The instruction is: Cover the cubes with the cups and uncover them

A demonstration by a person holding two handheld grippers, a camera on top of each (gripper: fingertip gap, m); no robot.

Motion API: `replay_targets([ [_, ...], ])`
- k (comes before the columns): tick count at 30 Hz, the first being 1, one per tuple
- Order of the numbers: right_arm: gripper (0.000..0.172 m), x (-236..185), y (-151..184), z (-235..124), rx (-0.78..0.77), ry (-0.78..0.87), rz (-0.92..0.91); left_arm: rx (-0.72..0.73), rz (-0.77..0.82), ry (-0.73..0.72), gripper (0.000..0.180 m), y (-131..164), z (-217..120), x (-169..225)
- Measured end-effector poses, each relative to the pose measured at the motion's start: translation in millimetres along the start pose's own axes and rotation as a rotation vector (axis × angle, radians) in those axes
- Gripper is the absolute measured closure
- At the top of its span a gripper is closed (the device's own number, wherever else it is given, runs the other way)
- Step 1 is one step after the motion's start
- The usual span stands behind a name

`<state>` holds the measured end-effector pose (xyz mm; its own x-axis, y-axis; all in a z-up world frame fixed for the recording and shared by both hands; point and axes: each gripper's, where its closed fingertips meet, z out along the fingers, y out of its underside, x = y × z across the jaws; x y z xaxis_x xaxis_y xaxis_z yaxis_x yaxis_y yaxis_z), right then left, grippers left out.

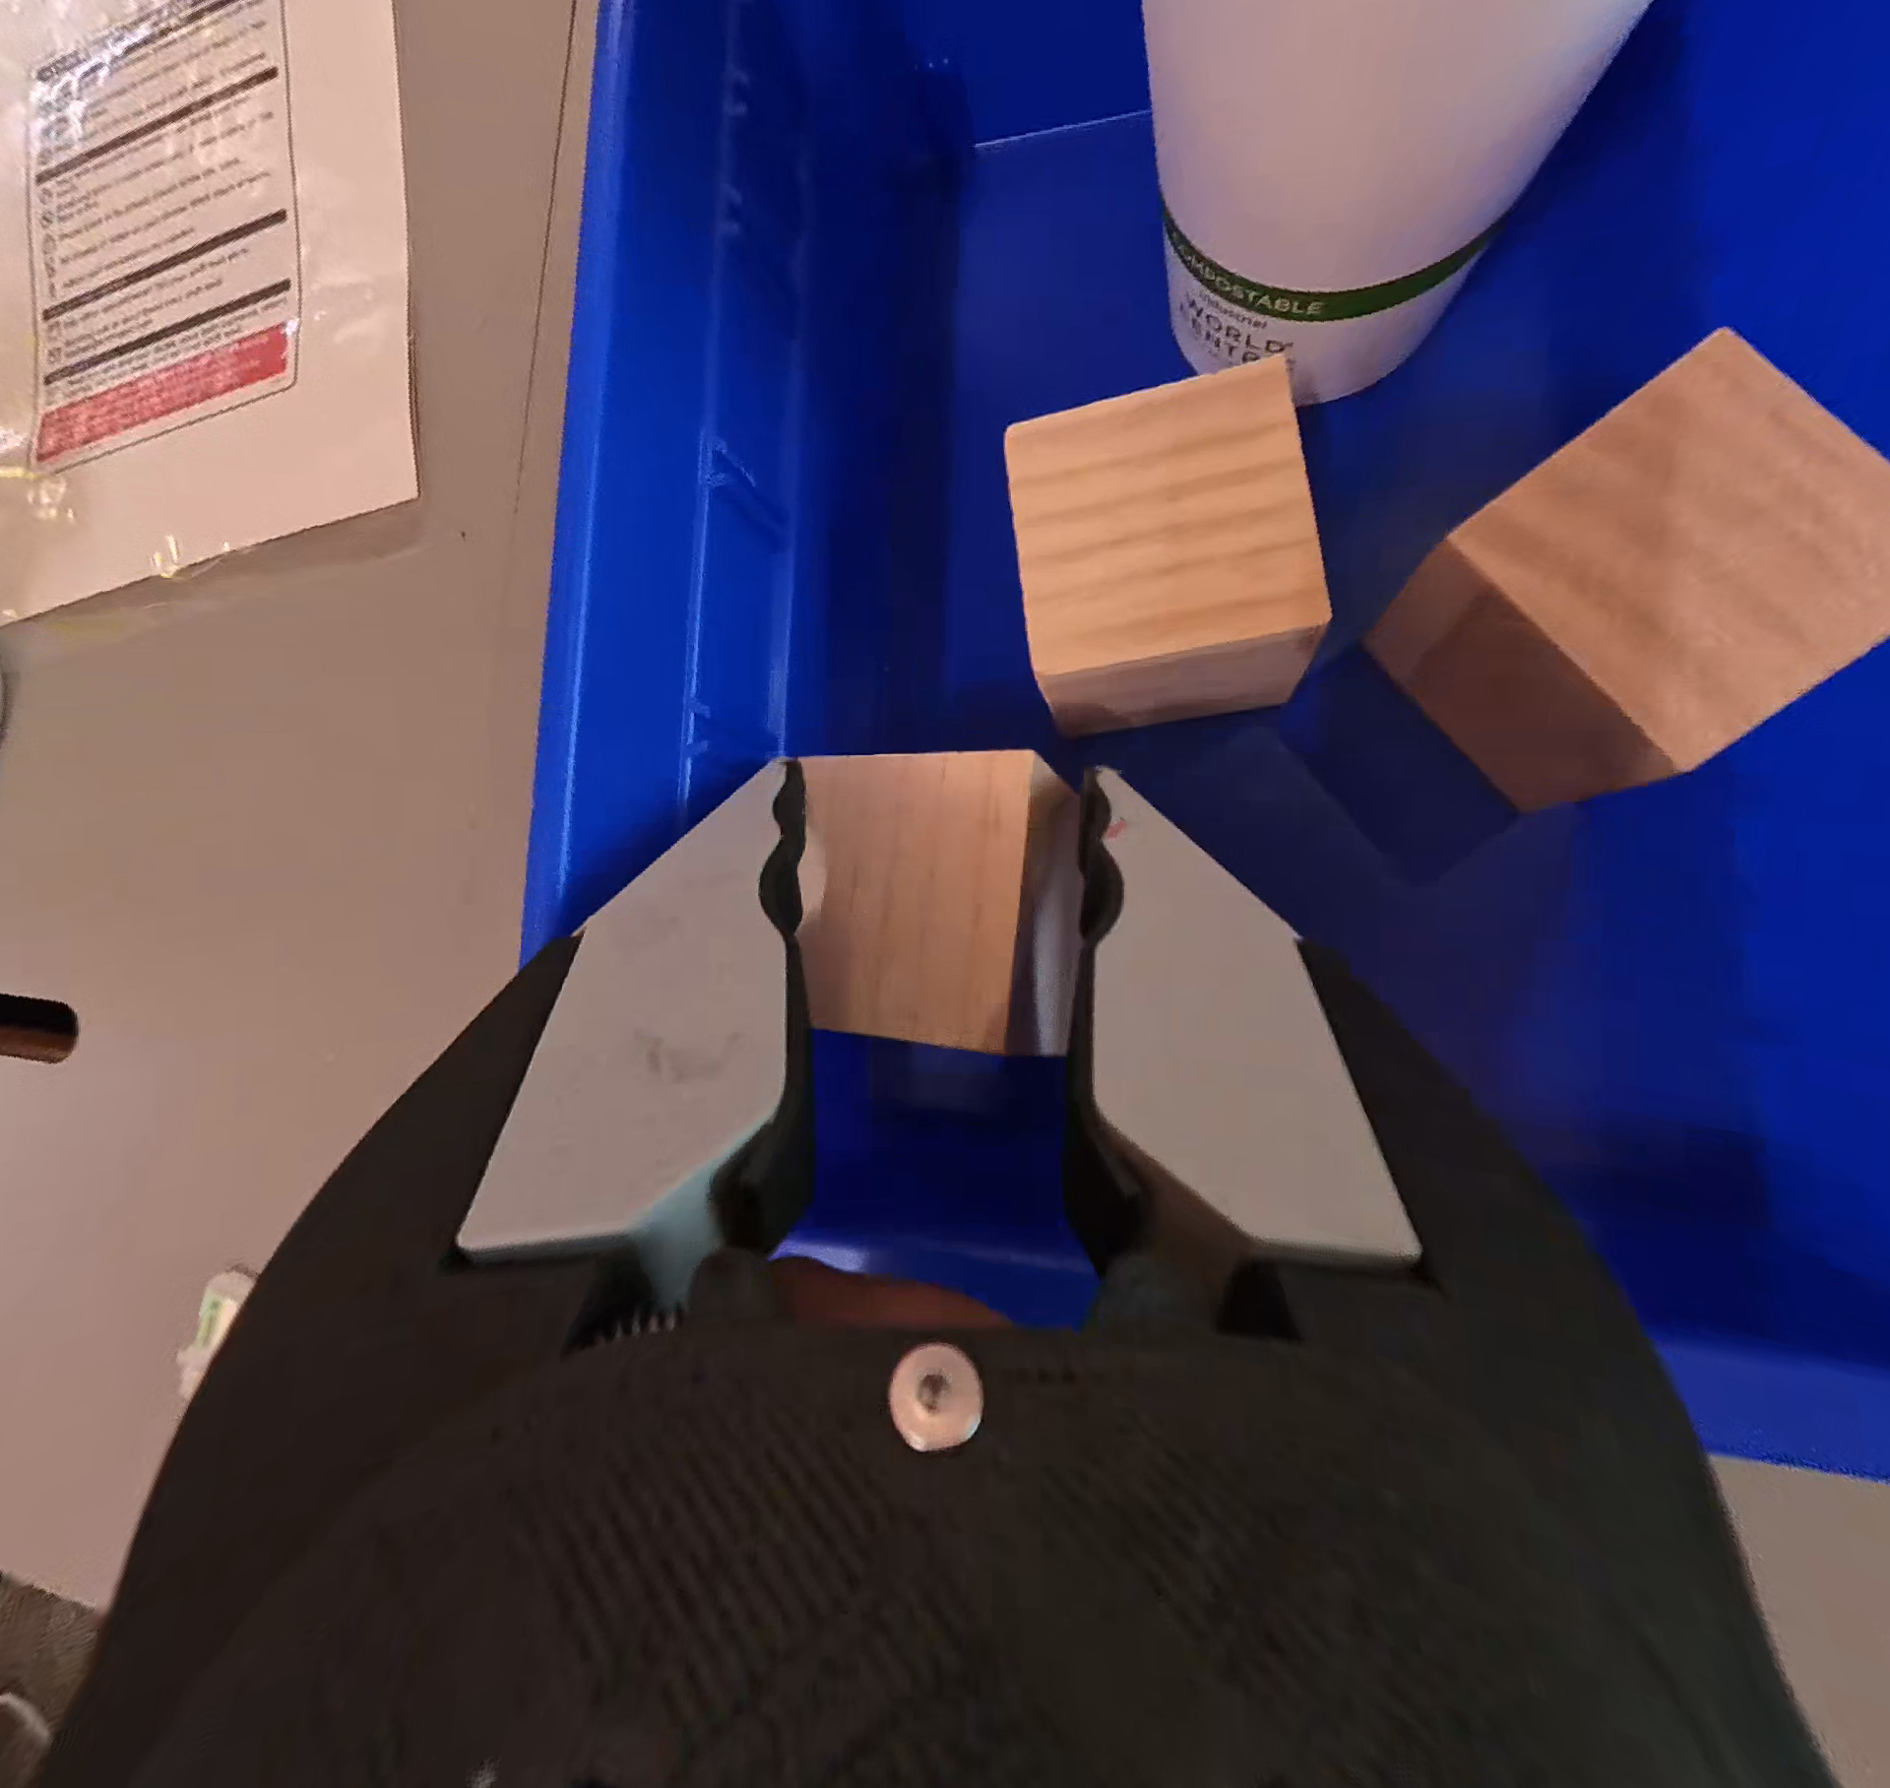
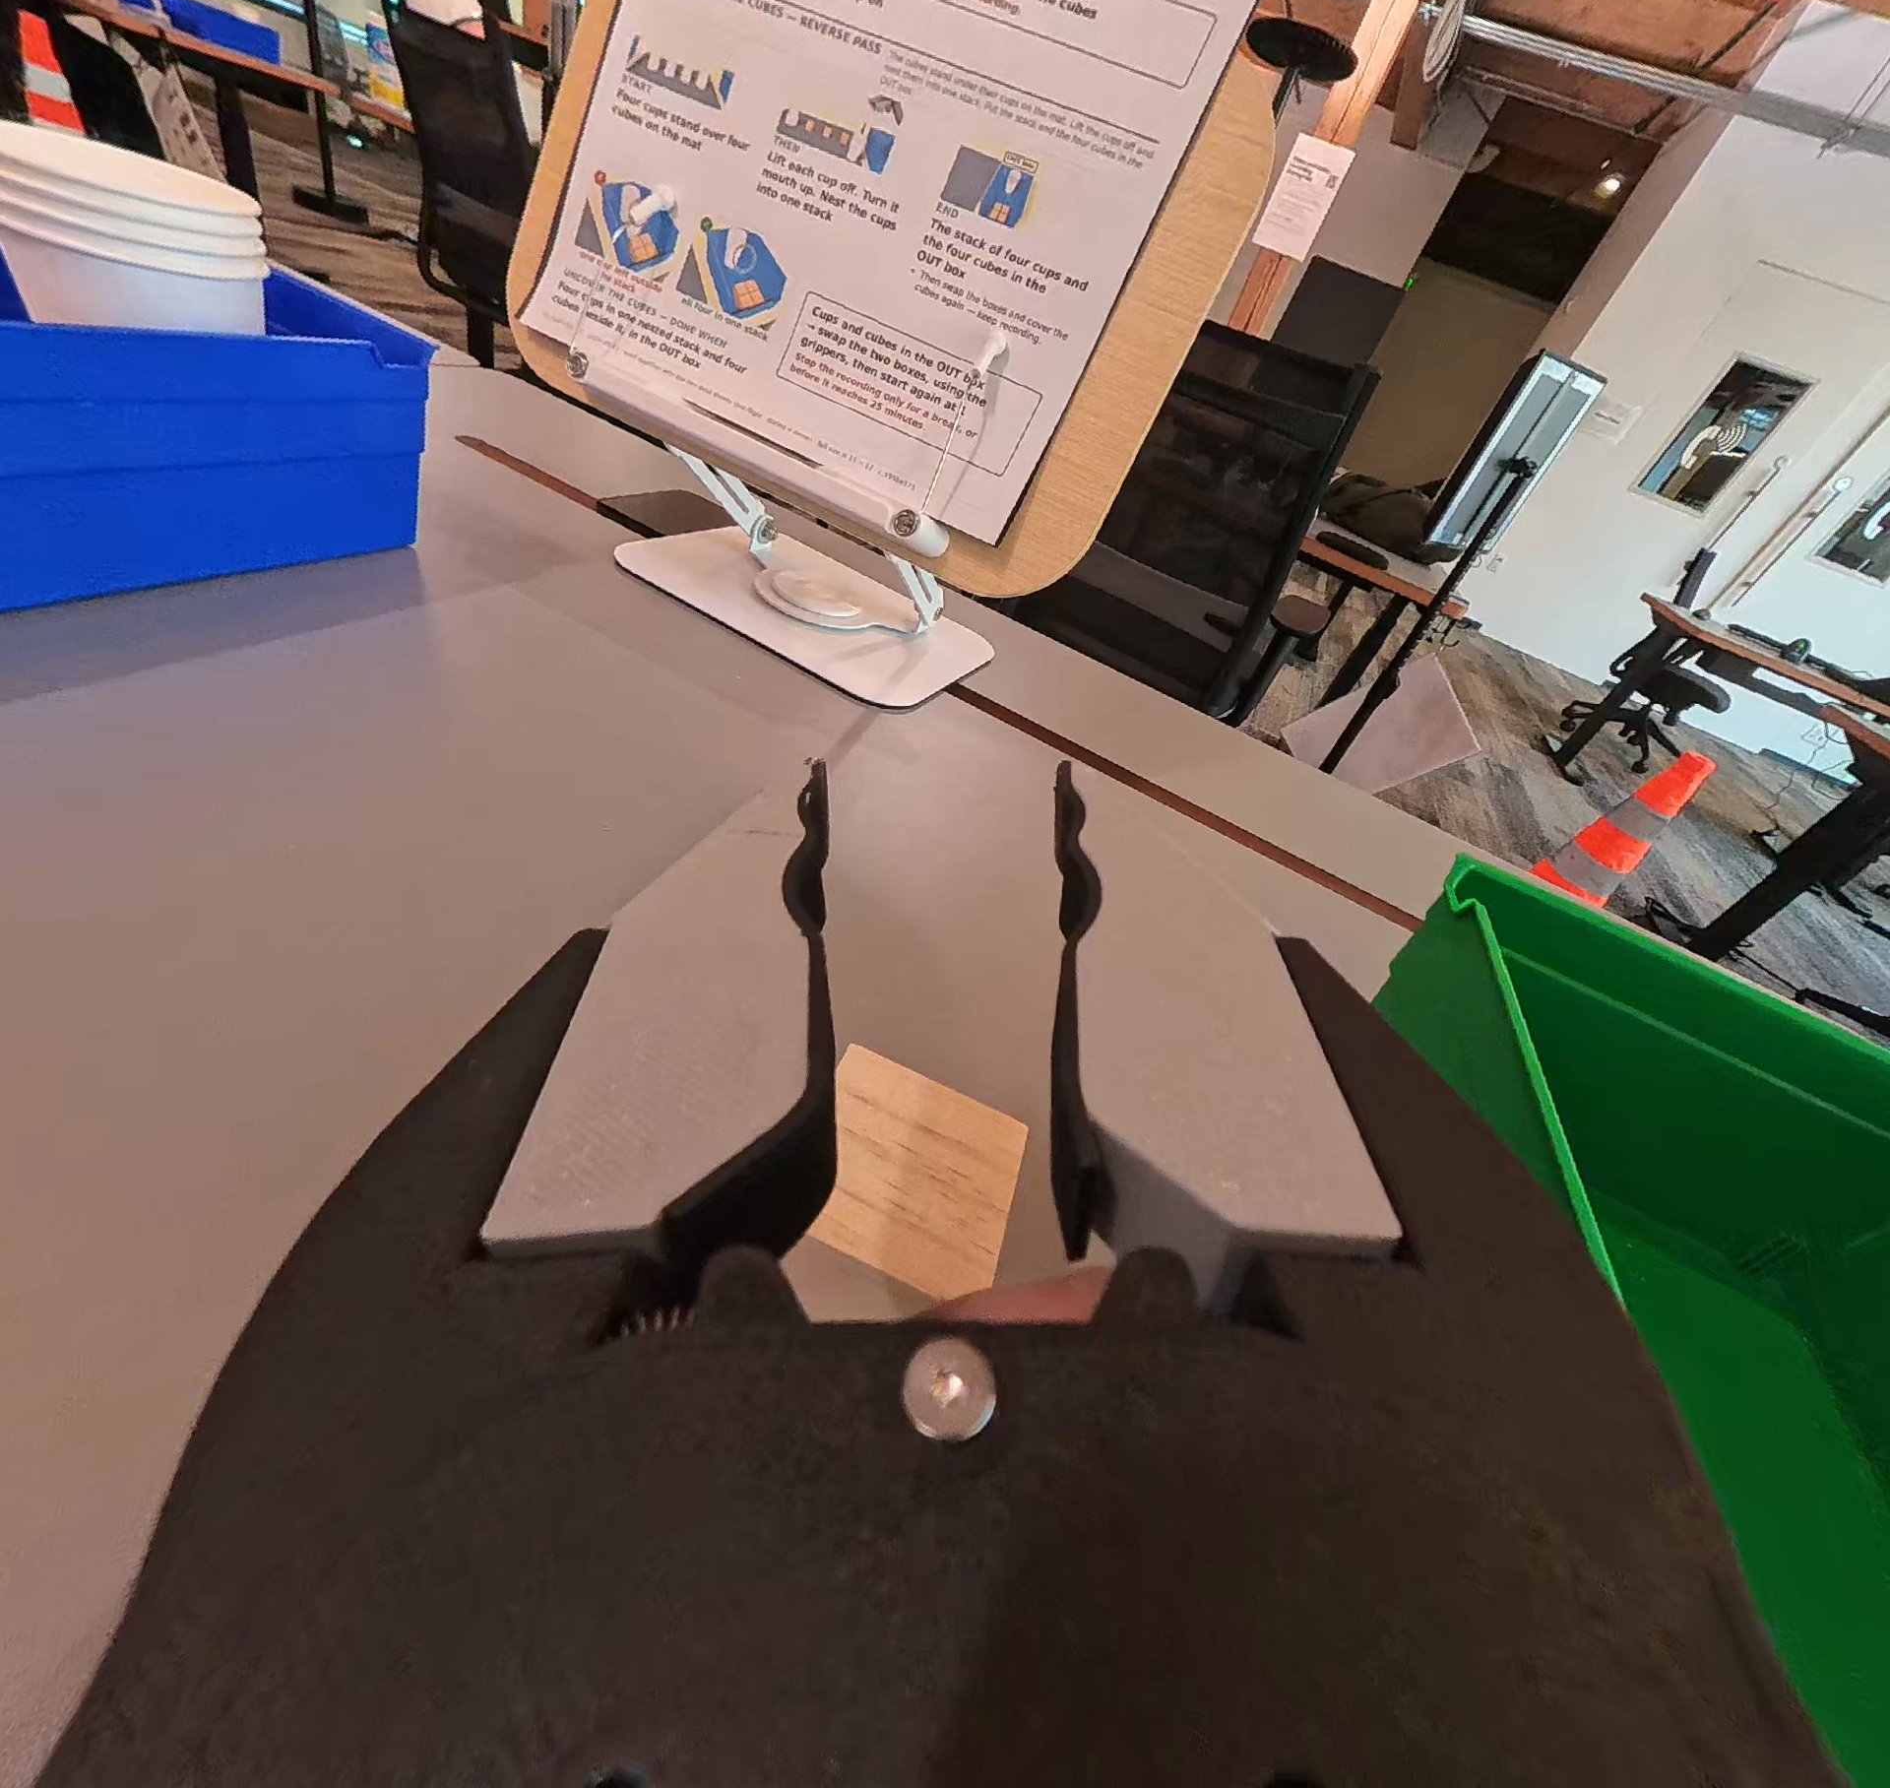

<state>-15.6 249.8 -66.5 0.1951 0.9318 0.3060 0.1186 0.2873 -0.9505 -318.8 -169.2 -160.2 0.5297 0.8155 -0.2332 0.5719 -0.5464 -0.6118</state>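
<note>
On a grey table [image 2: 307, 869] in an open workshop, a blue bin [image 1: 818, 358] holds a stack of white paper cups [image 1: 1350, 102] and wooden cubes. The left gripper [image 1: 941, 788] reaches into the bin with its jaws parted around one wooden cube [image 1: 920, 900], a sliver of space showing on the right side; two more cubes [image 1: 1166, 552] [image 1: 1657, 563] lie just beyond. The right gripper [image 2: 936, 777] hangs released above a fourth cube [image 2: 920, 1176] on the table, beside a green bin [image 2: 1688, 1176] and an instruction stand [image 2: 869, 204].
</note>
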Motion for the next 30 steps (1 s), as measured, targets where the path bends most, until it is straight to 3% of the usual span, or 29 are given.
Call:
replay_targets([
  [7,0.132,-1,-1,0,0.001,0.002,-0.008,-0.078,0.169,-0.109,0.122,1,9,2],
  [14,0.133,-7,3,2,-0.015,-0.016,-0.026,-0.132,0.036,0.016,0.124,7,9,5],
  [21,0.134,-15,5,4,-0.02,-0.032,-0.065,-0.225,0.113,0.034,0.108,22,1,12],
  [24,0.134,-19,6,4,-0.02,-0.044,-0.074,-0.278,0.154,0.049,0.112,33,-7,10],
  [30,0.134,-21,10,8,-0.035,-0.047,-0.094,-0.199,-0.032,0.159,0.101,27,-3,20],
])
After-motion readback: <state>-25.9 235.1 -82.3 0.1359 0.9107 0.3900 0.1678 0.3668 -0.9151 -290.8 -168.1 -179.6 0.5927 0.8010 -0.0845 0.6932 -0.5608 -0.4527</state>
